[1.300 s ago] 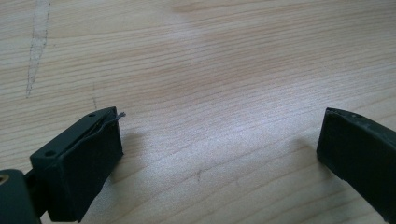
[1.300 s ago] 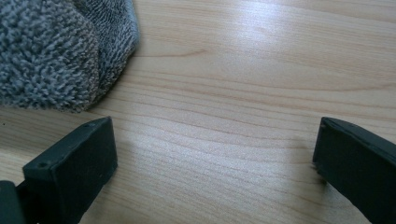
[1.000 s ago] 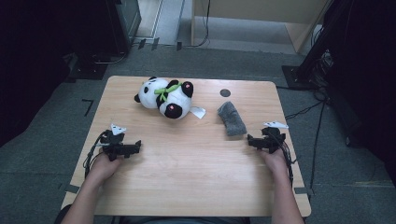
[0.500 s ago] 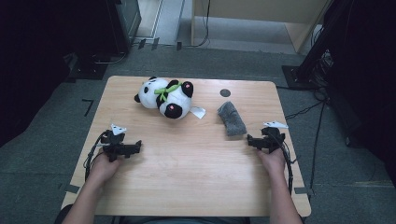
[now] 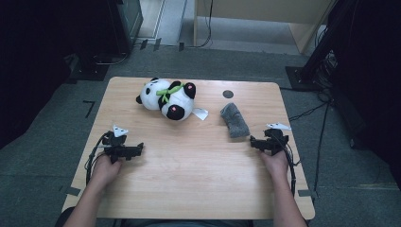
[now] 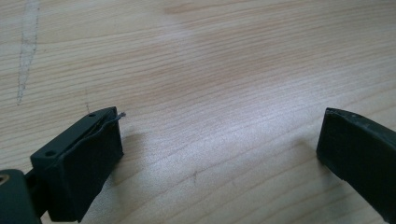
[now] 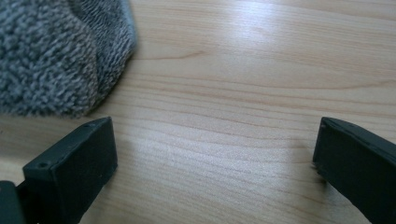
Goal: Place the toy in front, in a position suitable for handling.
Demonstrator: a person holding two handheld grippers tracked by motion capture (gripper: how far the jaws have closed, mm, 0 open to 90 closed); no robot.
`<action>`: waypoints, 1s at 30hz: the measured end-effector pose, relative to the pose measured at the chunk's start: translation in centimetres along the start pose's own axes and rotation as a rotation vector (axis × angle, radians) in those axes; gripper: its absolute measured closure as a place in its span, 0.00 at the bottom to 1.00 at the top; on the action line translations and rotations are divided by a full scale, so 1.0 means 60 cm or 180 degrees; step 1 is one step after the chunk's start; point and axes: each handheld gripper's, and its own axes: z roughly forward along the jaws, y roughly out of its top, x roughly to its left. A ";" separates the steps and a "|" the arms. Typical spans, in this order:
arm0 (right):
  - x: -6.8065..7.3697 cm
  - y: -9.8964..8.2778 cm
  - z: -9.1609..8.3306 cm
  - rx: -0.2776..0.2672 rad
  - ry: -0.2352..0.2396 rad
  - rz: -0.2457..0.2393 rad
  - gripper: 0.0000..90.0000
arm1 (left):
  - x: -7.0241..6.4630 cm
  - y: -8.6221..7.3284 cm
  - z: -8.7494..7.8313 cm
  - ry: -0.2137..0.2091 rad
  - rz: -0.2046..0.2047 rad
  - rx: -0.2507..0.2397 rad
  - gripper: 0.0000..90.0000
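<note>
Nothing has shifted since the earlier frames: both grippers rest low on the table, jaws spread, holding nothing.

Right gripper (image 5: 258, 142), right of centre in the high view, sits just beside the near end of the grey sock (image 5: 235, 121); in the right gripper view the sock (image 7: 56, 51) fills the upper left, close to the left jaw but outside the gap. Left gripper (image 5: 135, 150), lower left of the high view, faces bare table (image 6: 224, 70), well apart from everything. Plush panda (image 5: 168, 98) lies upper centre, a white tag (image 5: 200, 113) at its side. Likely step: reach for the sock. Swing the right jaws left to straddle its end, press down lightly, then close on a full fold, not loose fuzz.
</note>
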 end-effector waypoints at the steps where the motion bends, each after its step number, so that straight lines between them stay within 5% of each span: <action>1: 0.002 0.001 0.001 0.0001 -0.0034 0.0033 0.00 | 0.000 0.000 0.000 -0.0001 0.0000 0.0003 0.00; 5: 0.004 0.001 0.001 -0.0006 -0.0050 0.0049 0.00 | 0.004 0.004 -0.001 -0.0029 0.0034 0.0062 0.02; 7: 0.003 0.001 0.001 -0.0006 -0.0048 0.0047 0.00 | 0.005 0.007 -0.003 -0.0007 0.0020 0.0057 0.12; 11: 0.003 0.000 0.001 -0.0003 -0.0039 0.0038 0.00 | 0.012 0.016 -0.009 0.0028 -0.0104 0.0015 0.17; 19: 0.001 0.000 0.000 0.0000 -0.0014 0.0016 0.00 | 0.019 0.028 -0.024 -0.0169 -0.0198 0.0039 0.17; 20: 0.001 0.000 0.000 -0.0001 -0.0012 0.0015 0.00 | 0.022 0.032 -0.028 -0.0309 -0.0262 -0.0017 0.16; 24: 0.001 -0.001 -0.001 0.0000 -0.0010 0.0011 0.00 | 0.028 0.037 -0.034 -0.0391 -0.0325 -0.0155 0.17; 28: 0.001 0.000 0.000 -0.0002 -0.0011 0.0015 0.00 | 0.031 0.042 -0.041 -0.0657 -0.0236 -0.0216 0.17; 30: 0.001 0.000 0.000 -0.0002 -0.0011 0.0015 0.00 | 0.023 0.048 -0.042 -0.0582 -0.0064 -0.0207 0.18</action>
